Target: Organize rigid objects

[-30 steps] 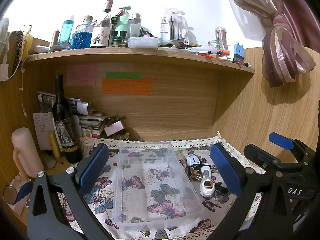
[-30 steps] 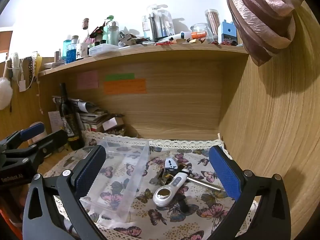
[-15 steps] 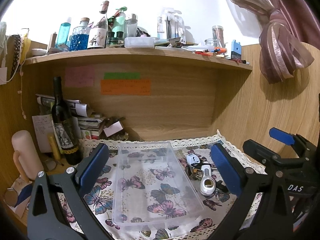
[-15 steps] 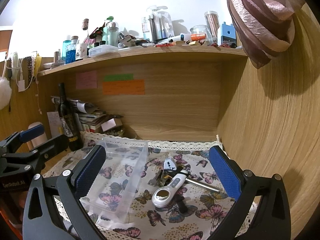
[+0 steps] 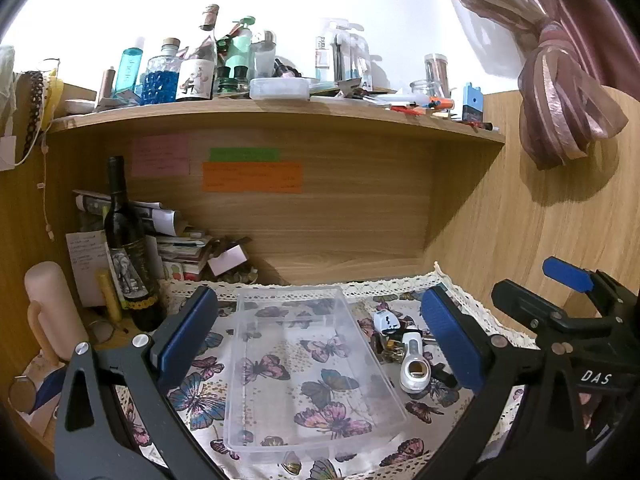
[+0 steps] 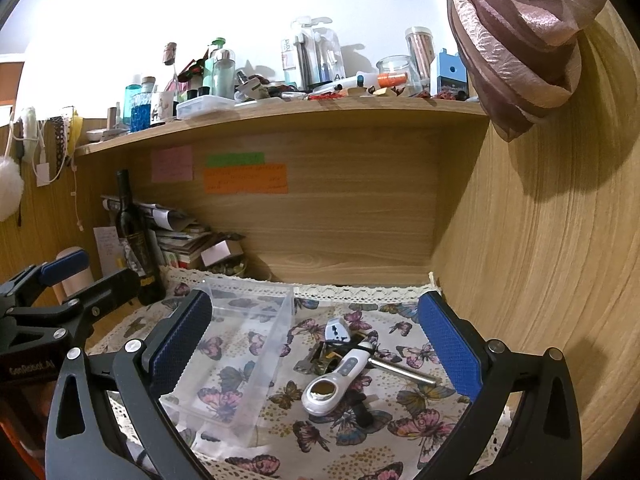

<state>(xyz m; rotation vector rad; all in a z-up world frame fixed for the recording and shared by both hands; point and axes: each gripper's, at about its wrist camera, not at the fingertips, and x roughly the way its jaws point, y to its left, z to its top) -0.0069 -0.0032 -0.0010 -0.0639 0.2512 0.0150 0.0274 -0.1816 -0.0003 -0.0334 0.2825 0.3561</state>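
Both fisheye views are sharp but edge-warped; the wall (image 5: pixel 280 8) blows out white, and the curtain (image 6: pixel 516 40) casts soft shadows.

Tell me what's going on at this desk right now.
A person holds two grippers over a butterfly cloth. Both the left gripper and the right gripper are open and hold nothing. An empty clear bin lies beside a small pile of loose items, none sorted yet.

A dark wine bottle (image 5: pixel 126 248) stands left of the jaws, papers (image 5: pixel 168 236) beside it; a pink curtain (image 5: pixel 560 112) hangs up right
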